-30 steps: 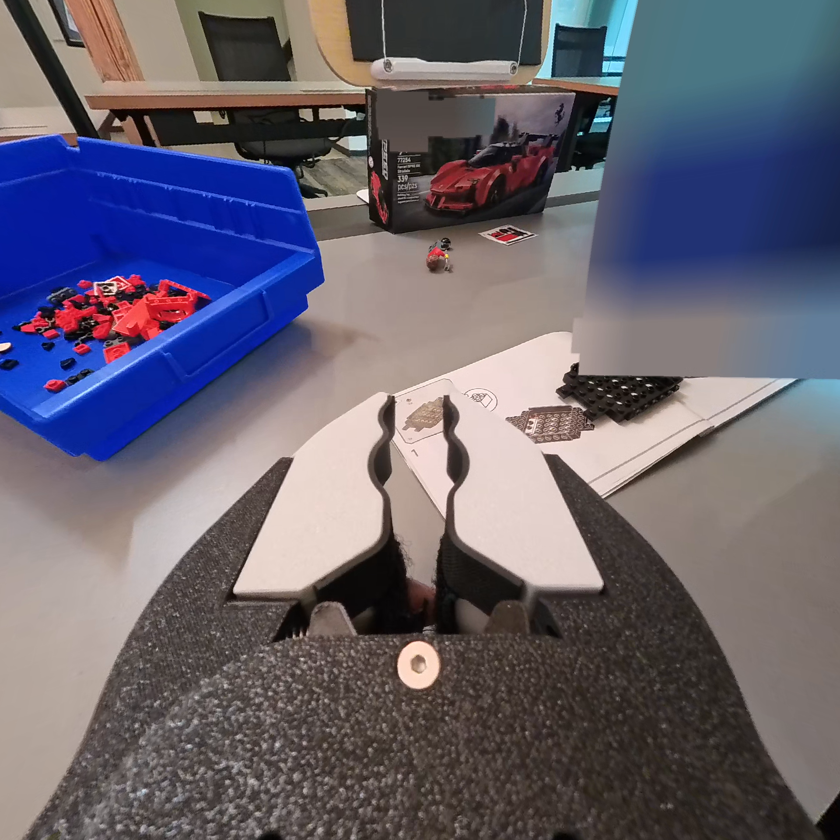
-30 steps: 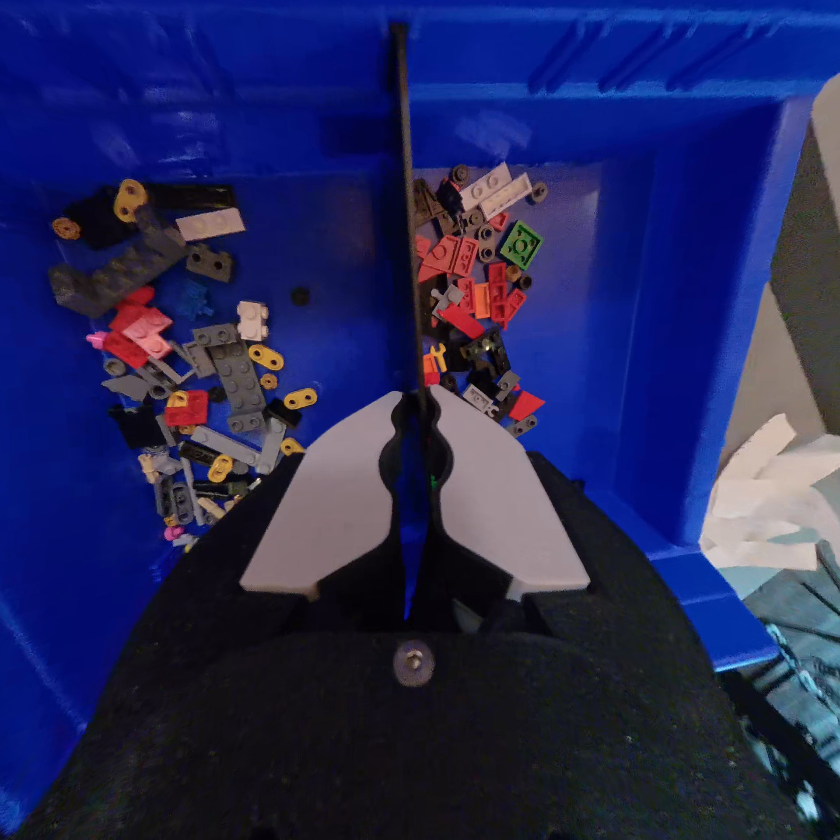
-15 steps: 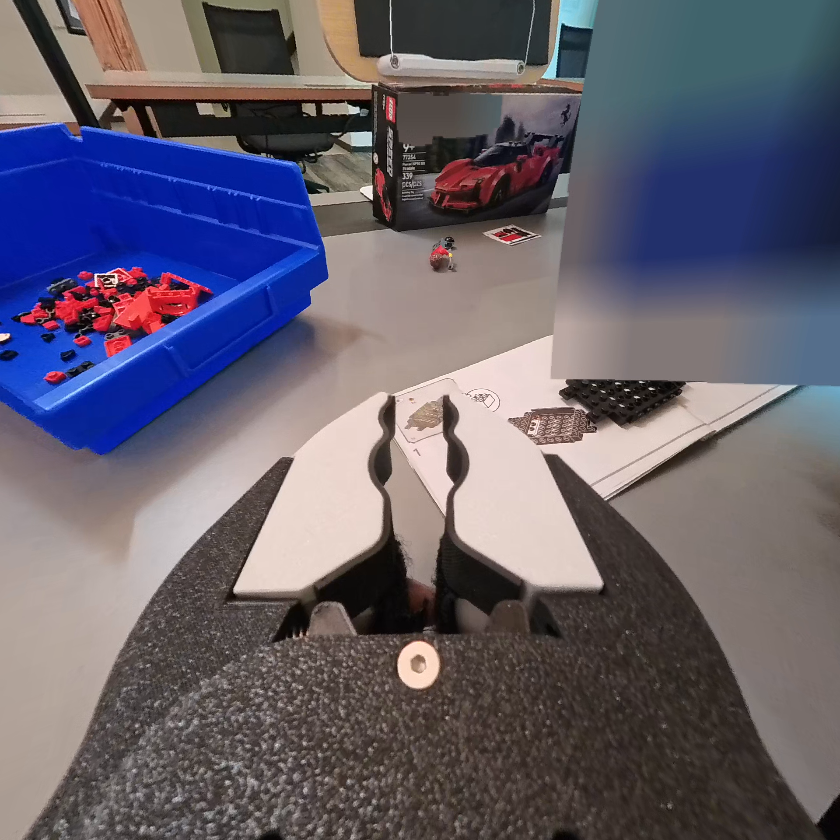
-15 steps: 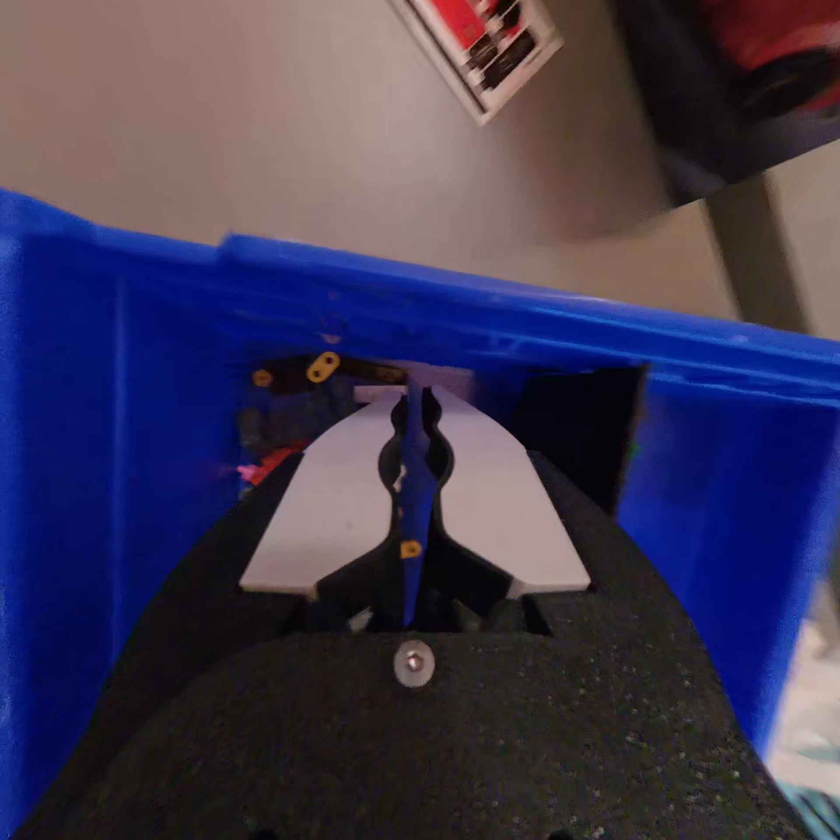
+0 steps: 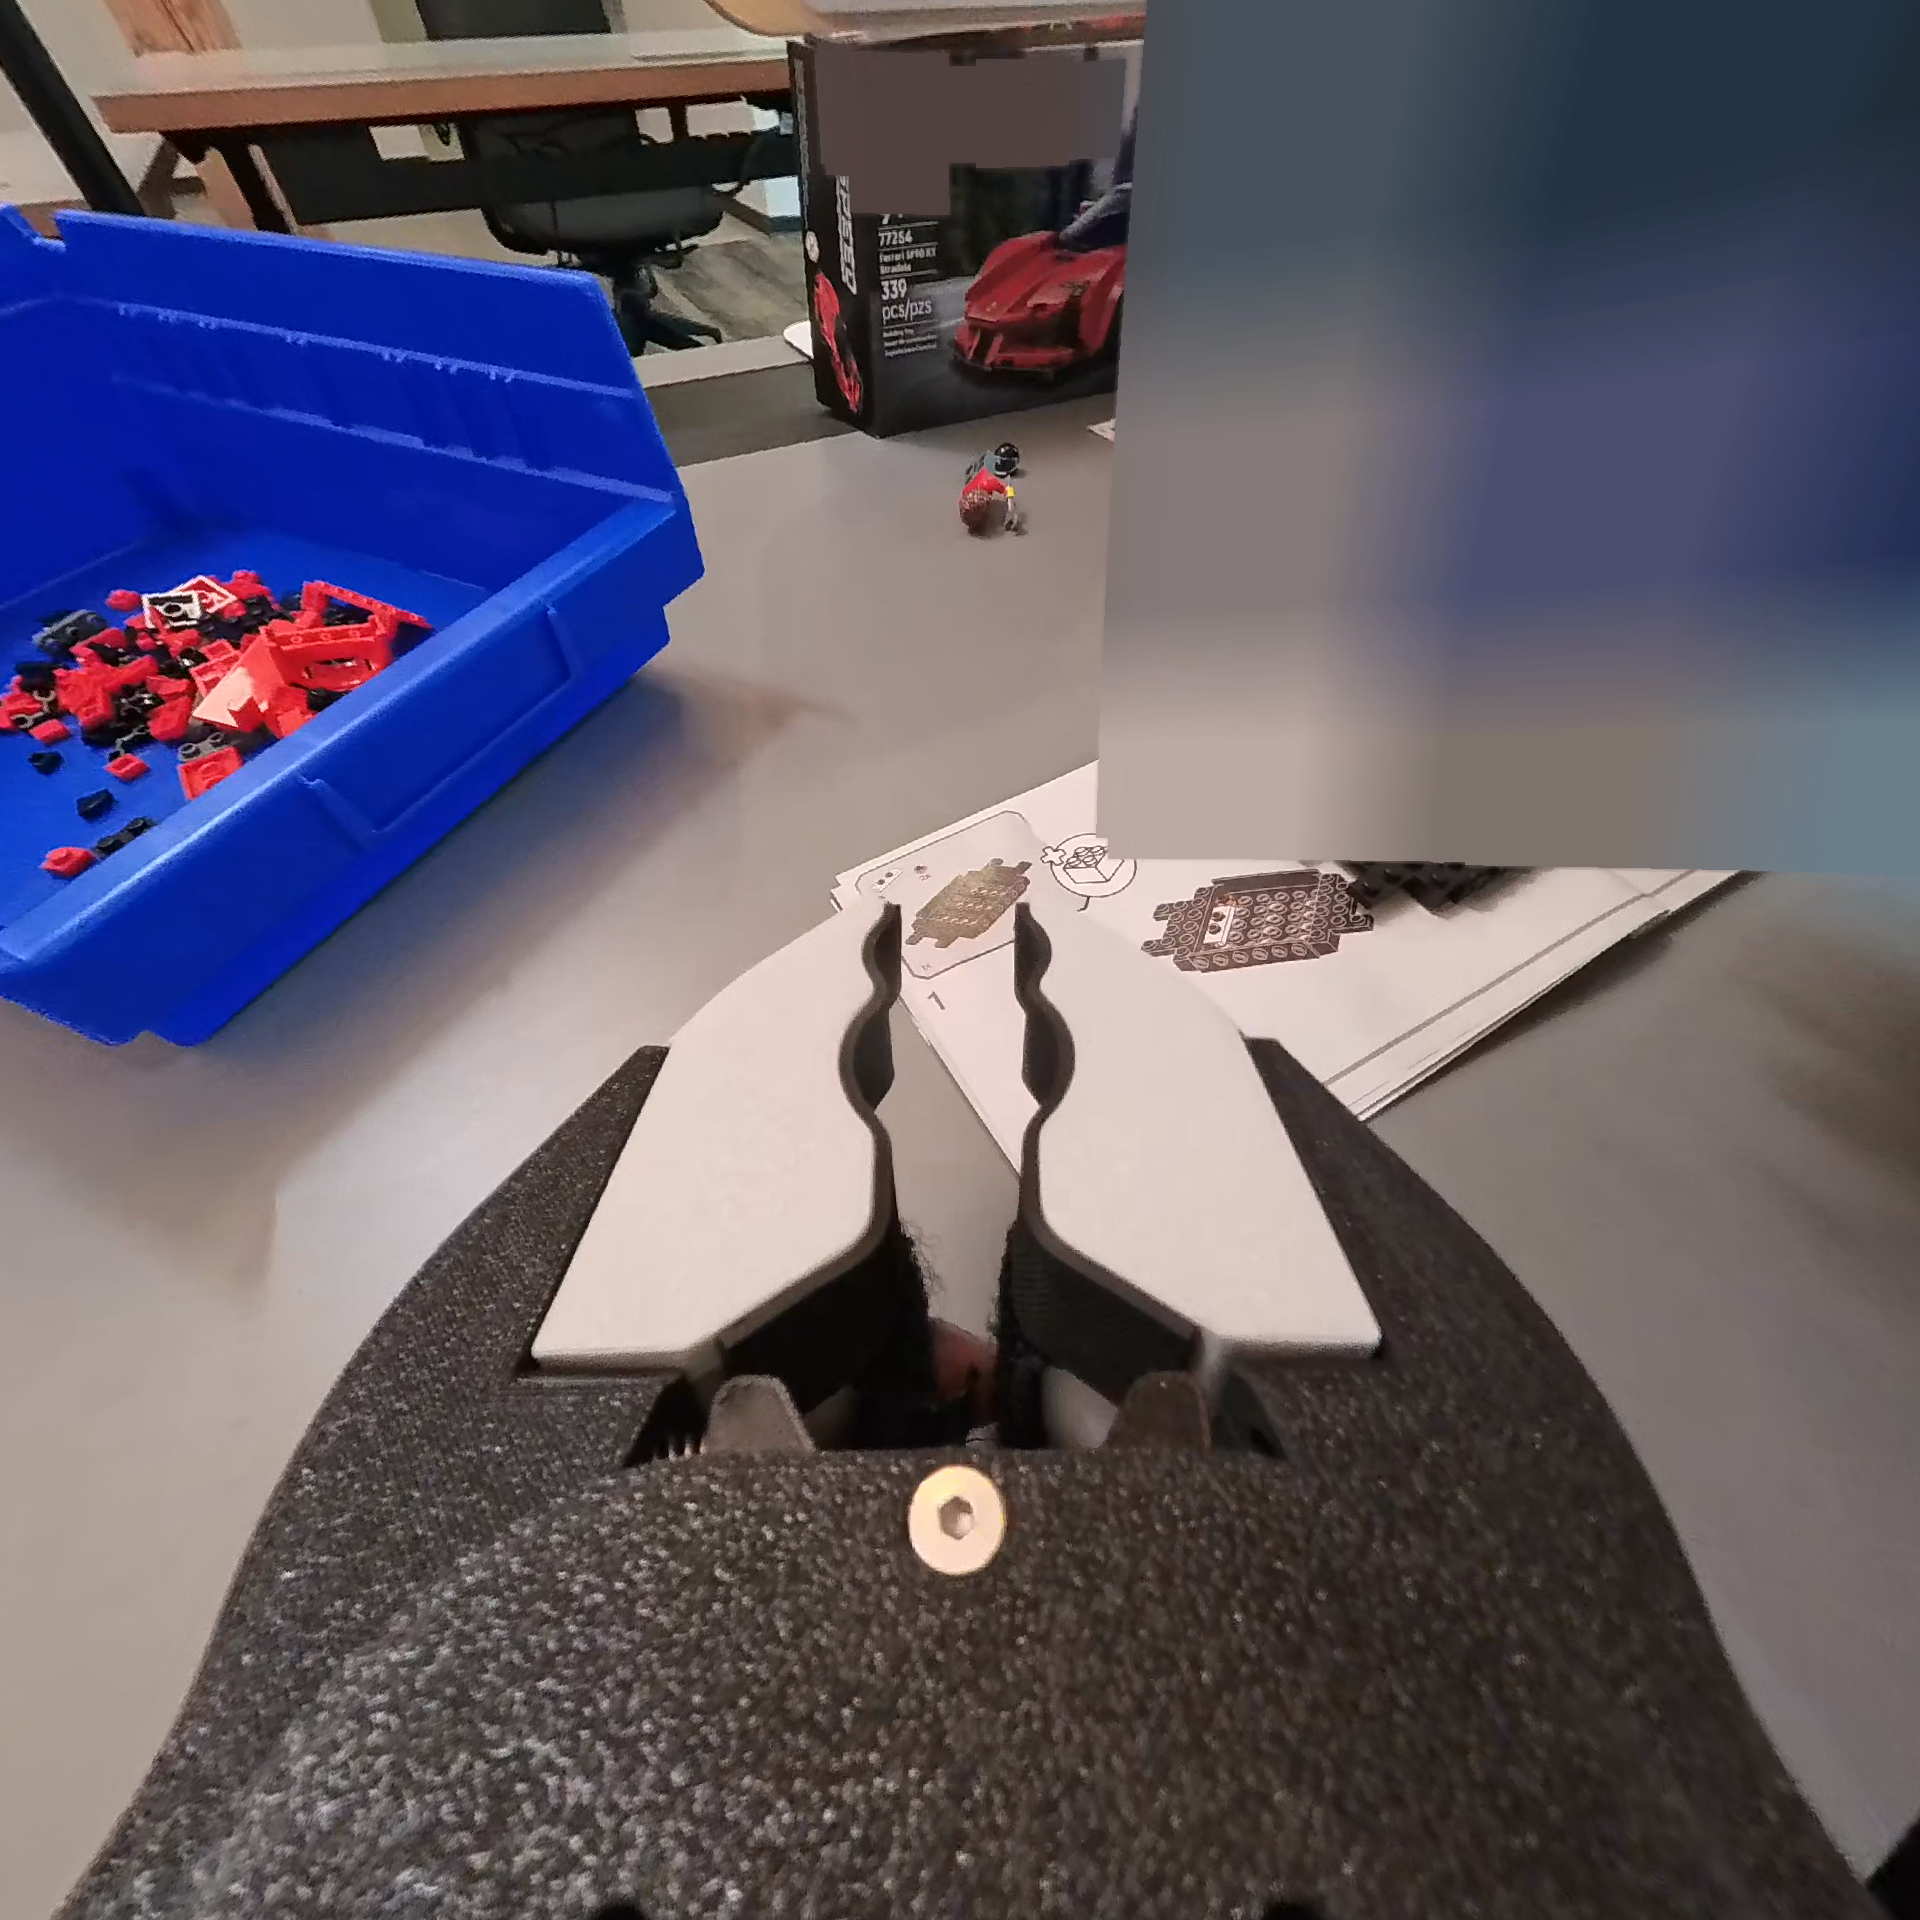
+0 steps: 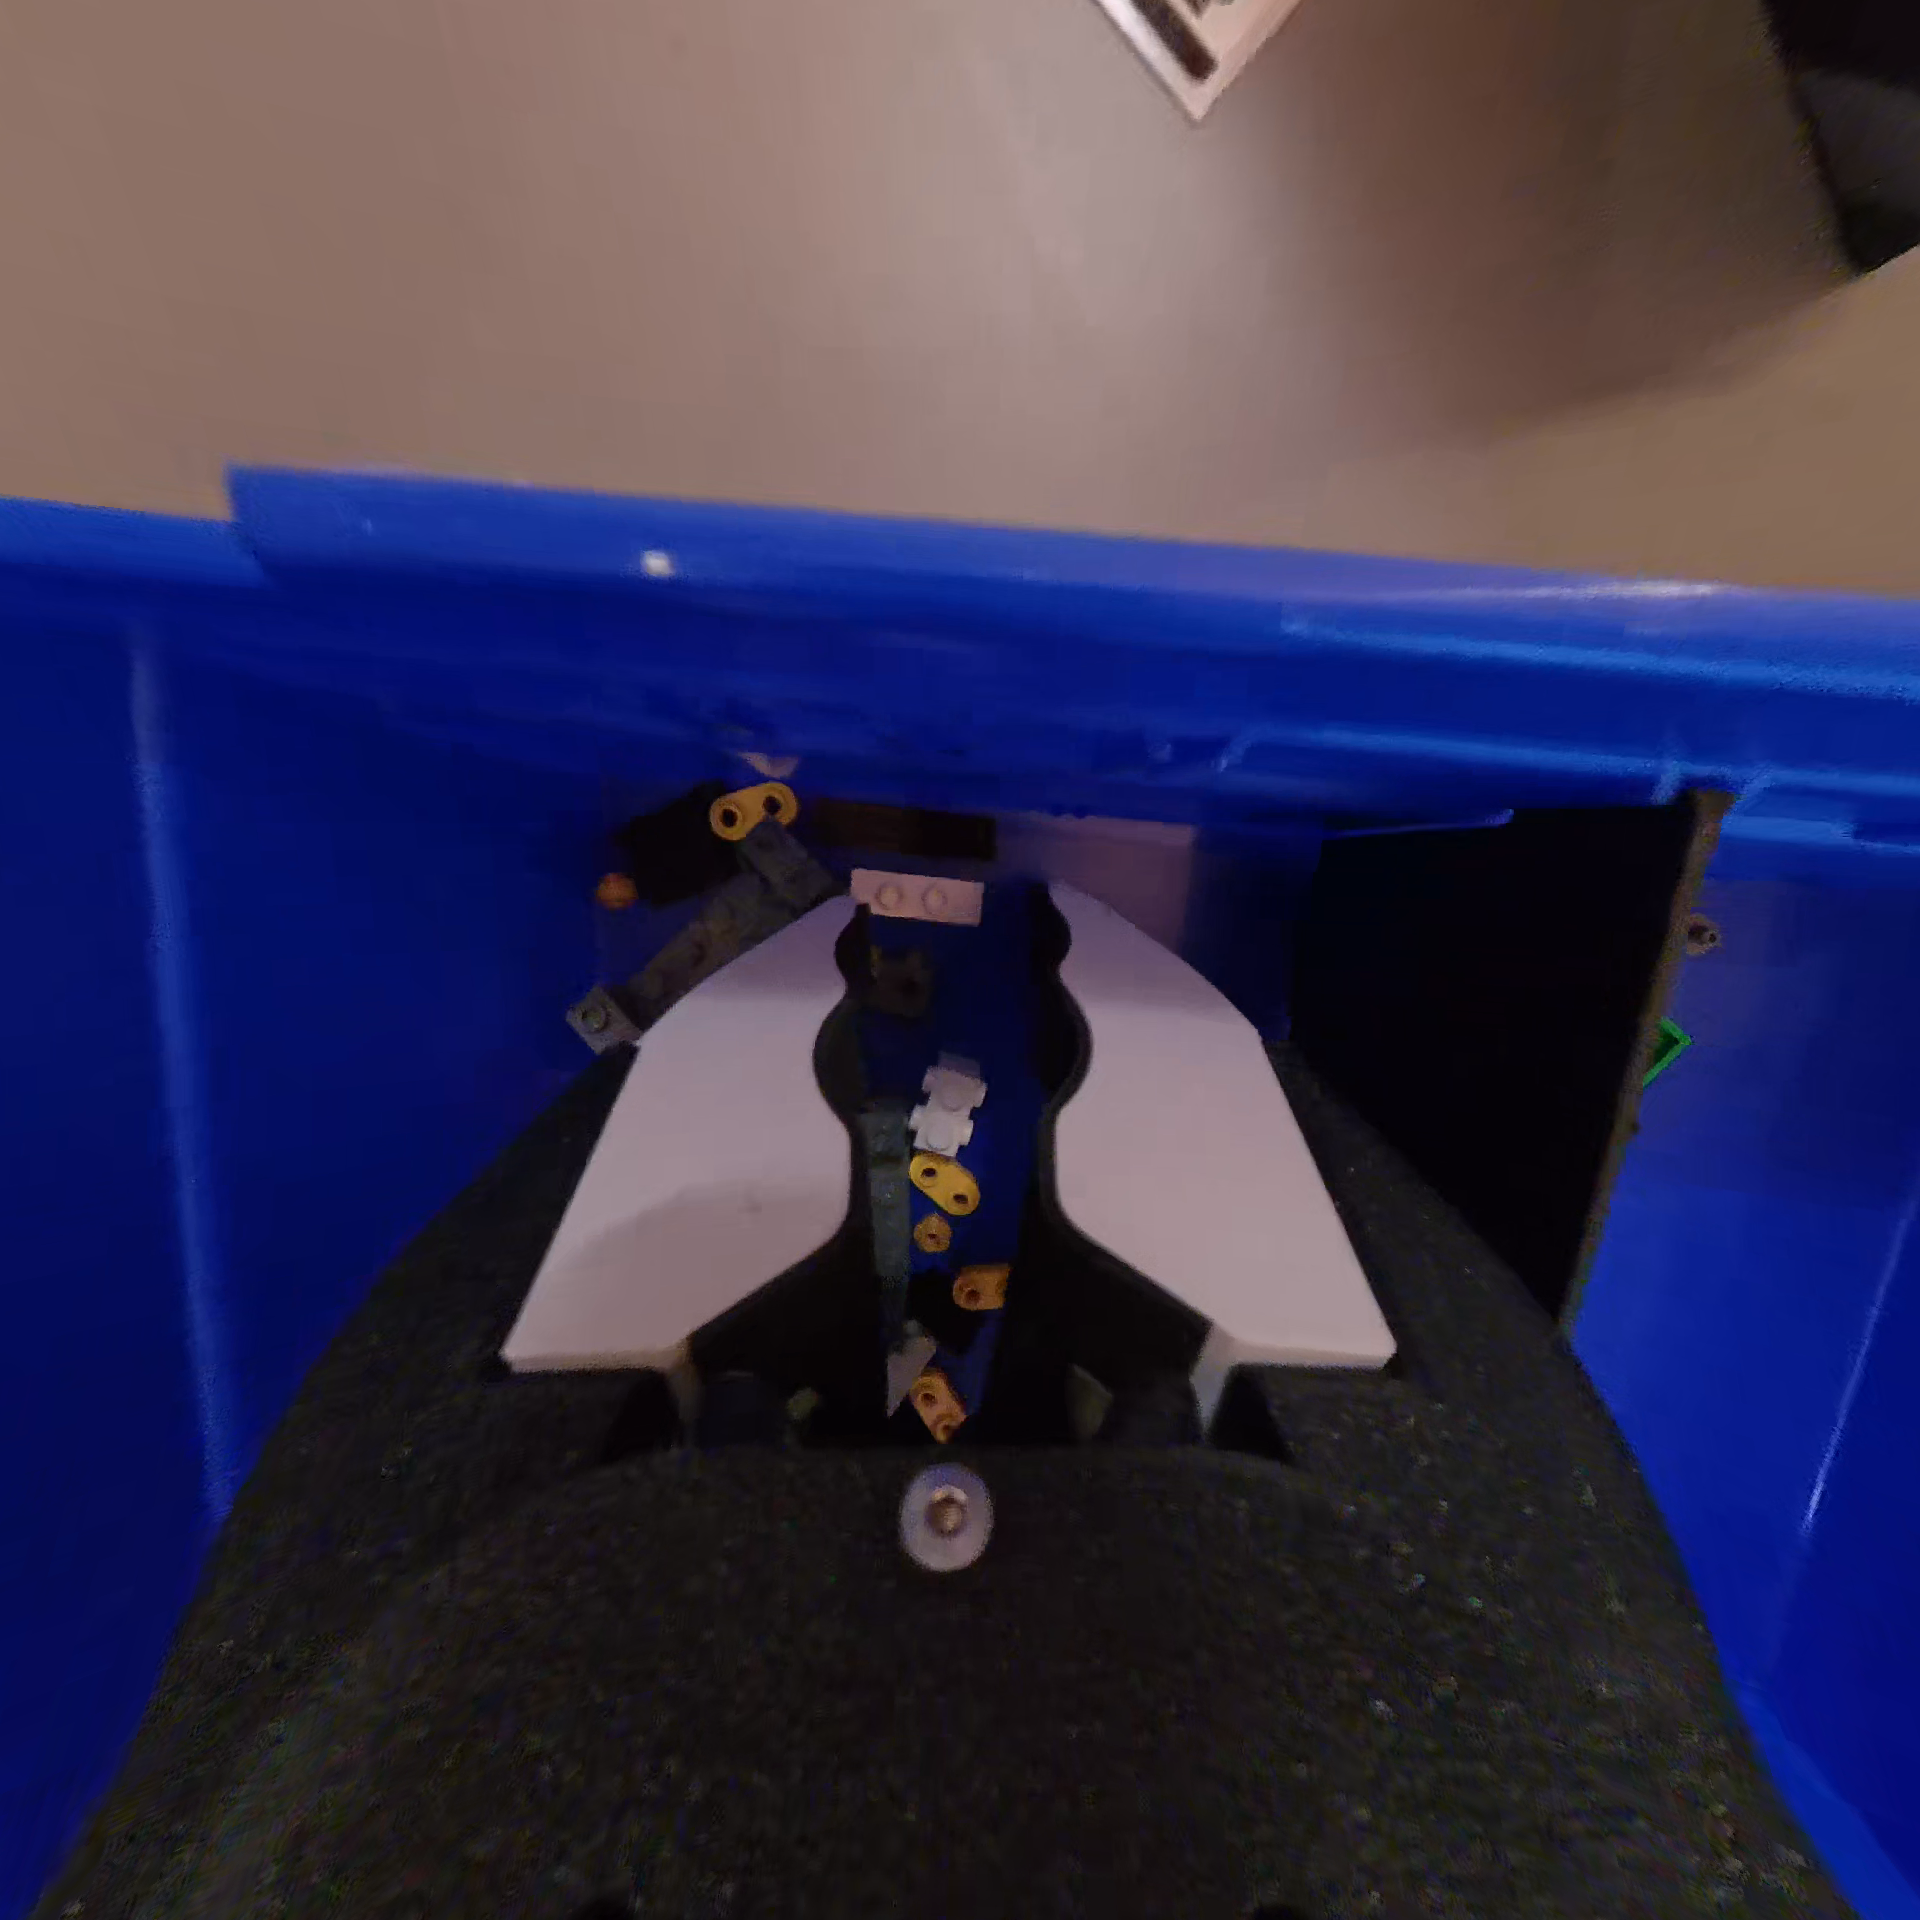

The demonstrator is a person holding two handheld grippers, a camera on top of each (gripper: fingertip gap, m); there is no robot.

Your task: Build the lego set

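Note:
My left gripper [image 5: 951, 914] hovers over the grey table [image 5: 831, 644], its tips above the near corner of a white instruction booklet [image 5: 1351, 997]. Its jaws stand a little apart with nothing between them. My right gripper [image 6: 951, 925] is low inside a blue bin [image 6: 935, 665], jaws apart and empty. Small loose bricks lie on the bin floor under it. A white two-stud plate [image 6: 914, 899] lies just past its tips, and a small dark piece [image 6: 896, 979] is by the left finger [image 6: 727, 1122]. A white brick [image 6: 945, 1107] and yellow pieces [image 6: 943, 1184] show between the fingers.
Another blue bin [image 5: 343, 436] with red and black bricks [image 5: 208, 675] stands at the left. A boxed car set [image 5: 935, 270] and a small figure [image 5: 987, 494] are farther back. A black studded plate [image 5: 1423, 883] lies on the booklet. A black divider [image 6: 1475, 1039] splits the right gripper's bin. The tips of one gripper are about 45 cm away from the tips of the other.
My right gripper dropped low into the bin's left compartment, tilted toward the far wall, and its jaws opened from nearly shut. My left gripper drifted slightly, its jaws unchanged.

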